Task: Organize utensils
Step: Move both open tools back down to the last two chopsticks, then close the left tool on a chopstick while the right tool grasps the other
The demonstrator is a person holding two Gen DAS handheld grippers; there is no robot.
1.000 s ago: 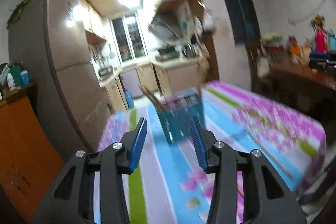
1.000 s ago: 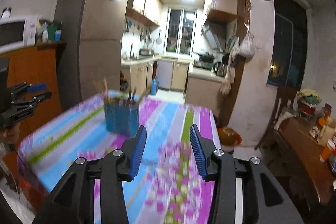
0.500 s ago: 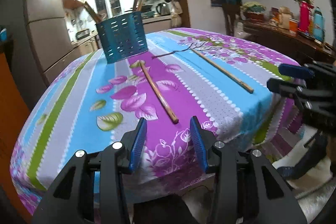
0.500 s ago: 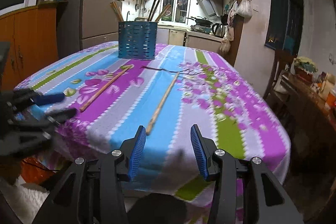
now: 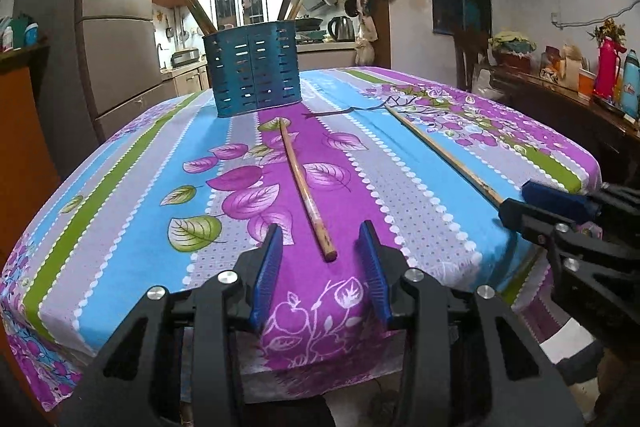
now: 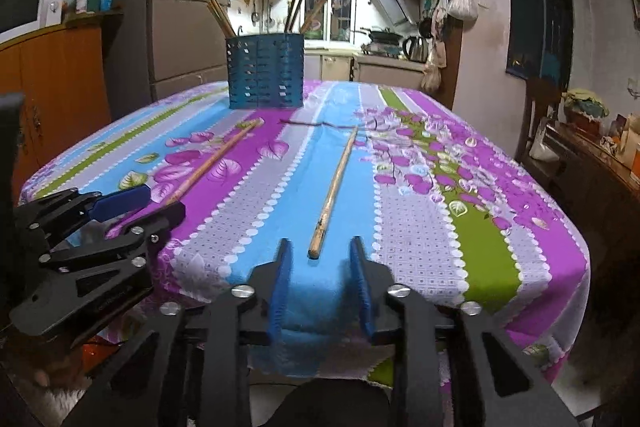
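Note:
A blue slotted utensil holder [image 5: 256, 71] [image 6: 264, 71] stands at the far end of the table with several chopsticks upright in it. Two wooden chopsticks lie loose on the cloth. The near end of the left chopstick [image 5: 306, 195] [image 6: 212, 167] shows between the fingertips of my left gripper [image 5: 320, 231] [image 6: 132, 203]. The right chopstick [image 6: 336, 183] [image 5: 440, 155] ends between the fingertips of my right gripper [image 6: 320, 241] [image 5: 548, 203]. Both grippers hover at the table's near edge with their jaws closing. No pad presses on a chopstick.
A striped floral tablecloth [image 5: 120, 187] covers the table and hangs over its near edge. To the left stand an orange cabinet [image 6: 60, 87] and a tall fridge [image 6: 184, 27]. A dark wooden sideboard [image 5: 560, 107] with bottles runs along the right wall.
Both grippers dropped from a high view of the room to the table's near edge, each lining up with a chopstick. Both pairs of jaws narrowed, the right more.

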